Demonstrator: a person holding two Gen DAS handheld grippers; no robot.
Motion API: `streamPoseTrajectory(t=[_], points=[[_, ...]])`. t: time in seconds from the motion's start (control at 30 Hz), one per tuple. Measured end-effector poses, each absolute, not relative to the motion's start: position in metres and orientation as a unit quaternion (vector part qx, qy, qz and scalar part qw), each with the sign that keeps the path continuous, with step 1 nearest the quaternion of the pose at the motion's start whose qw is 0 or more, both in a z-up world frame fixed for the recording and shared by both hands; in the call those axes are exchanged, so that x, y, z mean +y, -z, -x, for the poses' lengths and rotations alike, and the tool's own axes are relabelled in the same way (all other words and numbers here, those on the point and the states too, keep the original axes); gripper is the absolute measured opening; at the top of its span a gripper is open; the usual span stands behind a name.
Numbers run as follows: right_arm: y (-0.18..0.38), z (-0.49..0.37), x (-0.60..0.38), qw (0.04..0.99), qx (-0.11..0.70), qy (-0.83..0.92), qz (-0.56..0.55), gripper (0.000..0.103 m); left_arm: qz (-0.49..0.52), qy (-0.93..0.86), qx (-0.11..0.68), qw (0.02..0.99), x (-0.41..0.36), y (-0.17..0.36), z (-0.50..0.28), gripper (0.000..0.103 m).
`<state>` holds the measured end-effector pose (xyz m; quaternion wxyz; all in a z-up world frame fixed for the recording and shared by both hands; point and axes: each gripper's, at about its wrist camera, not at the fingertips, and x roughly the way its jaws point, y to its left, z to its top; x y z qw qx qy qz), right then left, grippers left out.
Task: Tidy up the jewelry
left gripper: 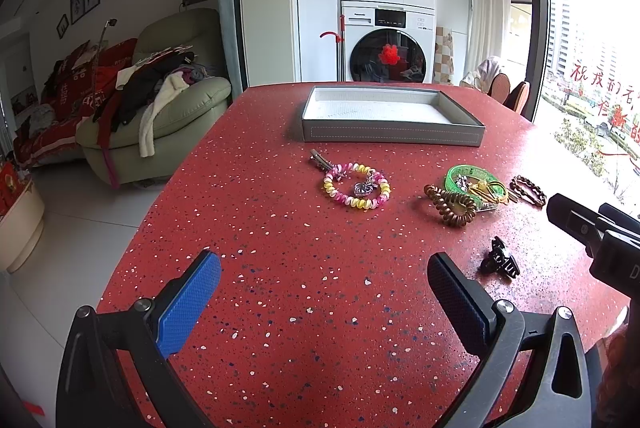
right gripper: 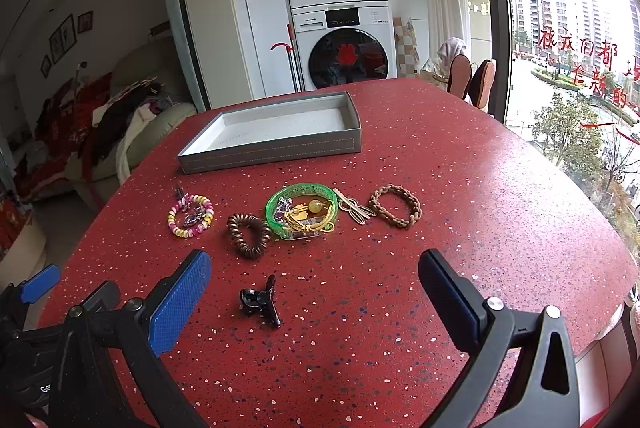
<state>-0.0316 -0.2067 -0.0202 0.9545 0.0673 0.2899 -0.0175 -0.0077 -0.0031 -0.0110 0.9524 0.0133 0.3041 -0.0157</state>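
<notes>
- Two grippers, left gripper point(left gripper: 324, 276) and right gripper point(right gripper: 316, 276), hover low over the near red speckled worktop point(left gripper: 280, 308); jaws of both spread wide, holding nothing.
- One grey tray point(right gripper: 276, 138), far centre, empty.
- One pink-and-yellow coil bracelet point(right gripper: 191, 215), left, a metal clip touching it.
- One brown coil hair tie point(right gripper: 248, 234), just beside a green bangle point(right gripper: 298, 190) holding gold trinkets.
- One brown braided bracelet point(right gripper: 396, 206), right.
- One black claw clip point(right gripper: 260, 302), nearest, between the right gripper's jaws.
</notes>
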Motion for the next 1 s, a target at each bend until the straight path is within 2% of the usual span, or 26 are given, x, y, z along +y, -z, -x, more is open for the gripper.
streamPoseTrajectory(t=[0.7,1.0], points=[[0.020,0.032,-0.205,0.954,0.292,0.011,-0.071,0.103,-0.012,0.016,0.320,0.947,-0.003,0.015,0.007,0.103],[0.015,0.021,-0.224,0.951,0.288,-0.013,-0.112,0.103,0.002,0.030,0.352,0.935,0.005,0.014,-0.014,0.103]])
